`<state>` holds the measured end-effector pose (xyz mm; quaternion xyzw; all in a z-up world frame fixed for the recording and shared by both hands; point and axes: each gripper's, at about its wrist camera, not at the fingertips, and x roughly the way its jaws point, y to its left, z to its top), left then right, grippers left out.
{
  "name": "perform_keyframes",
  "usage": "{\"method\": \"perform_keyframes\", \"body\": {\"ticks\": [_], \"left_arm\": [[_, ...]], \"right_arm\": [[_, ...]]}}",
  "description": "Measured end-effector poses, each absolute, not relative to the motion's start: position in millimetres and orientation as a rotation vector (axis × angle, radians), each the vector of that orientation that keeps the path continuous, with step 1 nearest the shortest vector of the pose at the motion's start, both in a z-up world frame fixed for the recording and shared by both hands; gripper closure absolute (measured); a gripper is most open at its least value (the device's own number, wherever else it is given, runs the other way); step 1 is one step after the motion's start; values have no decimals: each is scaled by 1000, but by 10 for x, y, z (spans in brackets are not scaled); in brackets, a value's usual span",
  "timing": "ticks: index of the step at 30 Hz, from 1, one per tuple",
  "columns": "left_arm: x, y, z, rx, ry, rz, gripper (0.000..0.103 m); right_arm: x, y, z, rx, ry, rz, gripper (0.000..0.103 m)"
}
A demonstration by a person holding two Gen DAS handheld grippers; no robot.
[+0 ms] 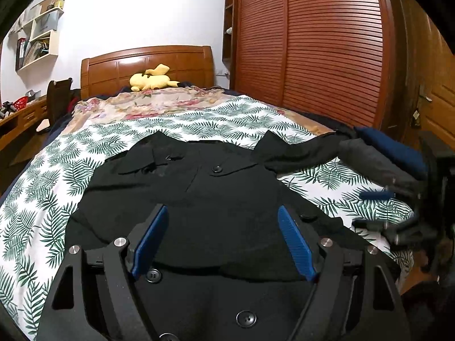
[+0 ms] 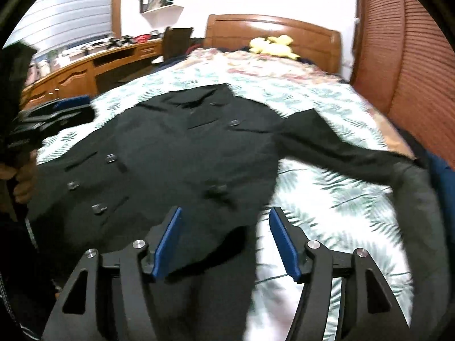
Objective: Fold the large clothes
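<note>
Bedroom, leaf-print bedspread (image 1: 42, 199) carrying a black coat (image 1: 204, 199) face up, collar toward the headboard (image 1: 148, 62), long axis running away from both tools. Left gripper (image 1: 223, 238) wide, empty, over the coat's middle. Right gripper (image 2: 224, 241) parted, empty, over its right edge, nearer the outstretched sleeve (image 2: 341, 147).

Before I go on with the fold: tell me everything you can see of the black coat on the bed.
The black coat is a dark, matte, woven-looking garment with two rows of round black buttons and a wide lapel collar. It lies front up, spread flat on the leaf-print bedspread, collar toward the headboard. One sleeve stretches out sideways toward the wardrobe side; the other is not clearly seen. Nothing is folded yet. The left gripper and right gripper hover open over its lower part, neither gripping cloth.
</note>
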<state>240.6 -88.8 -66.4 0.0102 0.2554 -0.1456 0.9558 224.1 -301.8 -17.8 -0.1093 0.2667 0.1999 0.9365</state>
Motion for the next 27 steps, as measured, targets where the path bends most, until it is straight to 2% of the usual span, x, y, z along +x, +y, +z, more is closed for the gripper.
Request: {"method": "perform_keyframes", "body": {"ticks": [8,27], "left_arm": [[2358,-832,-640,19,510,-291,23],[2249,-621,-649,25,526,-278,23]], "right_arm": [[2848,-3288,-91,-229,551,310,37],[4627,-3624,-620,-269,821,1,37]]}}
